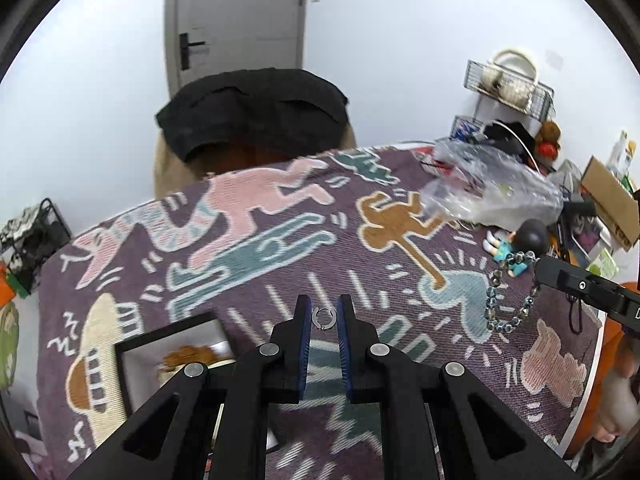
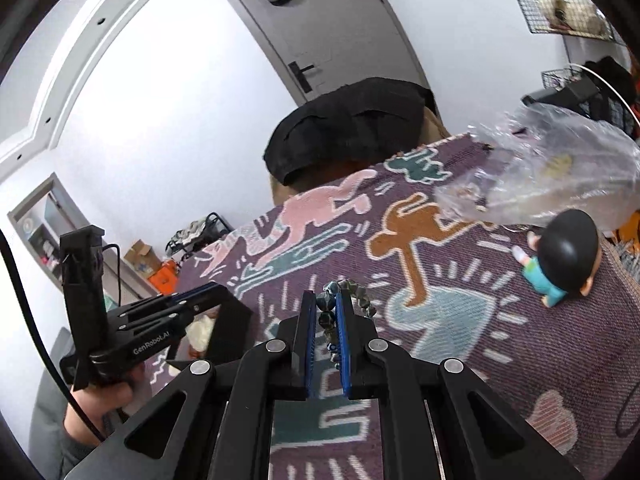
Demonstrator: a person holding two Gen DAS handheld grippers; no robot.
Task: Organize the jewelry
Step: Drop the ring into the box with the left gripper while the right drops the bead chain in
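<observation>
Jaws of our left gripper (image 1: 324, 318) pinched a small silver ring (image 1: 323, 317) above the patterned purple cloth (image 1: 280, 248), our right gripper (image 2: 325, 312) clamped a grey-blue beaded bracelet (image 2: 347, 300) dangling right; next, probably, the black-framed box (image 1: 124, 354) near left.

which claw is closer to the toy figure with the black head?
Right. The right claw, holding the beaded bracelet, sits just short of the toy figure; the left claw, pinching a small ring, is further across the cloth.
</observation>
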